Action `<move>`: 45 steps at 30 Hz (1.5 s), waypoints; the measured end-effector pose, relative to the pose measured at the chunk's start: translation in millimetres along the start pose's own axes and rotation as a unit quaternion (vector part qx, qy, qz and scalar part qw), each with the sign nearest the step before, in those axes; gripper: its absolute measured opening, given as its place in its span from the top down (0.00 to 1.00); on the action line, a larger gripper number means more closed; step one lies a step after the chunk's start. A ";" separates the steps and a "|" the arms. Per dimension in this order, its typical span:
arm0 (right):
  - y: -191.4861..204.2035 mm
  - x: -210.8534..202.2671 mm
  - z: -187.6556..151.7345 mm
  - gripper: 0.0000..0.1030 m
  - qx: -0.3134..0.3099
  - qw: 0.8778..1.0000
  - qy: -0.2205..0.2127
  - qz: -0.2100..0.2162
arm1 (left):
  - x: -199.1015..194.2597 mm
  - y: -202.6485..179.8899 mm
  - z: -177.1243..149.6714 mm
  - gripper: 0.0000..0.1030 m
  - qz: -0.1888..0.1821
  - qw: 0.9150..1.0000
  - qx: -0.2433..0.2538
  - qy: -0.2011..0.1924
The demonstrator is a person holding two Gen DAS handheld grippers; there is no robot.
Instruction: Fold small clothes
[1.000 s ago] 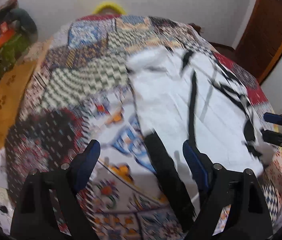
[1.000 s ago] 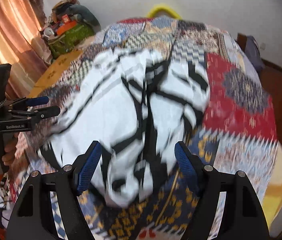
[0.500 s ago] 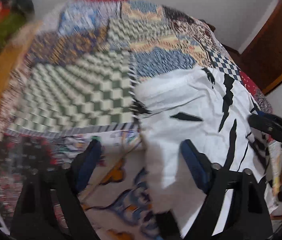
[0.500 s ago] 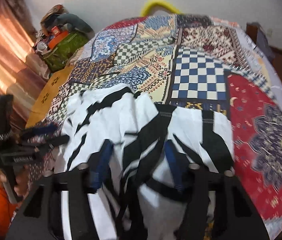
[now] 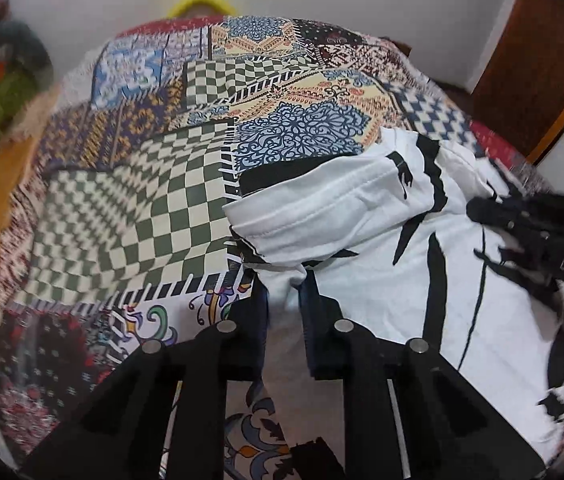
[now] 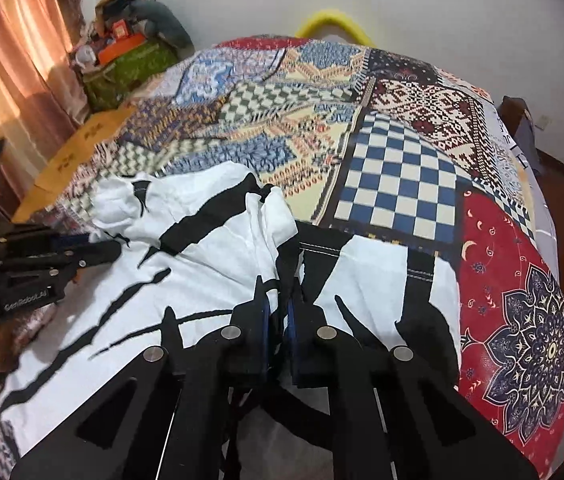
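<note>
A white garment with black streaks lies on the patchwork bedspread; it also shows in the right wrist view. My left gripper is shut on the garment's left edge, with white cloth pinched between the jaws. My right gripper is shut on a raised fold of the garment at its middle. The right gripper shows at the right in the left wrist view, and the left gripper at the left in the right wrist view.
The bedspread covers a bed that reaches the far white wall. A yellow ring sits at the far edge. A pile of bags and a curtain stand left; a wooden door stands right.
Both grippers moved forward over the garment and closed from open onto its cloth. The garment has bunched up and now lies nearer on the bed.
</note>
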State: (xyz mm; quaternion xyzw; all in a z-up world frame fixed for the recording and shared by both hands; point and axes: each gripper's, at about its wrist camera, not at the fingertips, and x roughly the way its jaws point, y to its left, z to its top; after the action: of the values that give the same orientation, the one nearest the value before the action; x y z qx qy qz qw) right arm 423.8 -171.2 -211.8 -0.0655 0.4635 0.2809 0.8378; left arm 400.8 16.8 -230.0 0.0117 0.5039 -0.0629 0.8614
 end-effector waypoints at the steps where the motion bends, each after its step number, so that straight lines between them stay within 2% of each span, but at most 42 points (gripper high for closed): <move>1: 0.4 -0.8 1.7 0.93 -0.003 1.000 0.002 -0.002 | -1.5 0.2 -0.1 0.82 0.008 1.000 0.001 0.004; 4: -2.2 -14.0 5.4 0.90 0.010 1.000 0.004 0.010 | -14.5 2.9 0.9 0.79 0.014 1.000 -0.005 0.005; 6: -0.6 -31.2 4.6 0.85 0.023 1.000 -0.008 0.010 | -25.8 3.2 0.1 0.73 0.010 1.000 -0.004 0.001; 7: 2.0 -41.2 3.1 0.83 0.023 1.000 -0.016 0.015 | -34.1 1.9 -1.1 0.67 0.000 1.000 -0.003 -0.004; 8: 3.9 -48.5 0.8 0.78 0.021 0.999 -0.023 0.021 | -40.1 0.0 -2.3 0.59 -0.008 1.000 0.000 -0.008; 11: 17.8 -67.3 -11.2 0.62 0.009 0.999 -0.033 0.040 | -53.8 -11.9 -10.0 0.46 -0.033 0.999 0.017 -0.017; 12: 24.0 -67.4 -15.4 0.58 0.003 0.999 -0.030 0.044 | -53.9 -16.8 -13.0 0.44 -0.039 0.999 0.024 -0.014; 15: 41.4 -55.0 -36.5 0.56 -0.028 0.999 0.006 0.038 | -43.9 -32.4 -29.2 0.42 -0.025 0.998 0.055 0.008; 18: 47.1 -41.0 -56.1 0.56 -0.055 0.998 0.036 0.000 | -32.7 -35.5 -44.7 0.41 -0.004 0.997 0.067 0.032; 21: 38.6 -41.5 -70.3 0.57 -0.046 0.998 0.047 -0.002 | -39.9 -23.9 -59.6 0.32 -0.001 0.998 0.058 0.022; 27: 11.1 -73.9 -82.6 0.55 -0.003 1.000 0.027 -0.001 | -55.0 5.2 -77.5 0.31 0.007 0.999 0.034 0.023; 28: 6.2 -78.9 -83.9 0.52 0.007 1.000 0.021 0.002 | -58.1 11.6 -78.8 0.31 0.005 0.999 0.024 0.022; 30: -7.0 -88.9 -88.8 0.35 0.038 0.999 0.008 0.007 | -61.9 22.4 -78.8 0.31 -0.009 1.000 0.000 0.021; 32: -19.5 -92.6 -93.6 0.26 0.075 0.997 -0.004 0.013 | -62.1 27.9 -80.9 0.31 -0.033 0.999 -0.024 0.023; 36: -41.9 -75.5 -100.7 0.26 0.152 0.987 0.016 0.054 | -44.9 30.2 -79.1 0.31 -0.084 0.993 -0.069 0.046; 39: -47.3 -60.5 -99.6 0.26 0.181 0.979 0.026 0.090 | -30.8 25.4 -73.6 0.31 -0.118 0.988 -0.089 0.054; 45: -35.3 -43.4 -86.5 0.26 0.189 0.971 0.023 0.147 | -21.4 12.9 -55.1 0.31 -0.125 0.987 -0.081 0.054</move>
State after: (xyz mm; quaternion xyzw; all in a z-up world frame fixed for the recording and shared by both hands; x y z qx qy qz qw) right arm 360.6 -250.5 -230.4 0.1567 0.5322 0.3068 0.7733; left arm 344.2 36.2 -239.0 -0.1183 0.5505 -0.1284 0.8164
